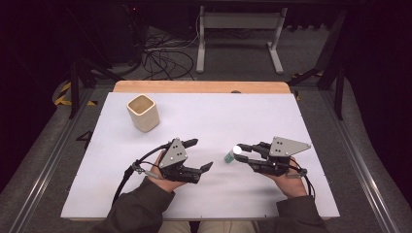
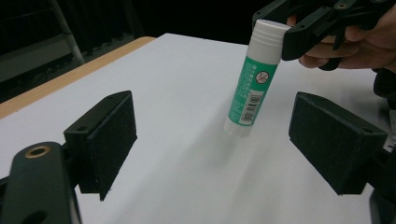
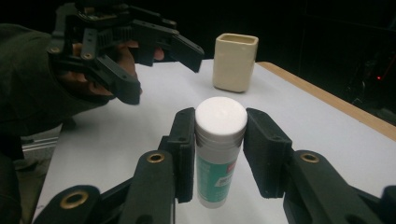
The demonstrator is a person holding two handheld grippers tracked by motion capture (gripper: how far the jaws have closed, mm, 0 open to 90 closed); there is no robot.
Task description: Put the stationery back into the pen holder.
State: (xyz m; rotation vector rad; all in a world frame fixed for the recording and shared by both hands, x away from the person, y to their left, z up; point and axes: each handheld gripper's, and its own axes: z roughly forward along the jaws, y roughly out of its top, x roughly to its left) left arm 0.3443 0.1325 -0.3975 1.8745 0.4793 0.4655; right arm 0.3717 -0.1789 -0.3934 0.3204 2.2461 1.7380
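Two forearms in dark sleeves come in from the bottom of the high view, each hand holding a pair of black tongs over the white table (image 1: 291, 121). On the right, the right gripper (image 1: 241, 150) has its jaws closed on the white cap of a green glue stick (image 1: 230, 155), which hangs tilted with its lower end touching or just above the table (the pictures do not settle which). From the right gripper view the two pads press the cap from either side, with the green body (image 3: 216, 175) hanging below them. In the left gripper view the glue stick (image 2: 252, 81) leans, cap uppermost, with a barcode on its label, and the right gripper (image 2: 299, 28) grips it from above. The left gripper (image 1: 201, 155) sits near the glue stick, to its left, with its jaws spread wide and nothing between them; its pads (image 2: 109, 135) stand well apart on either side of the stick without touching it. A cream square cup (image 1: 143, 112) stands upright farther back on the left part of the table, well apart from both grippers.
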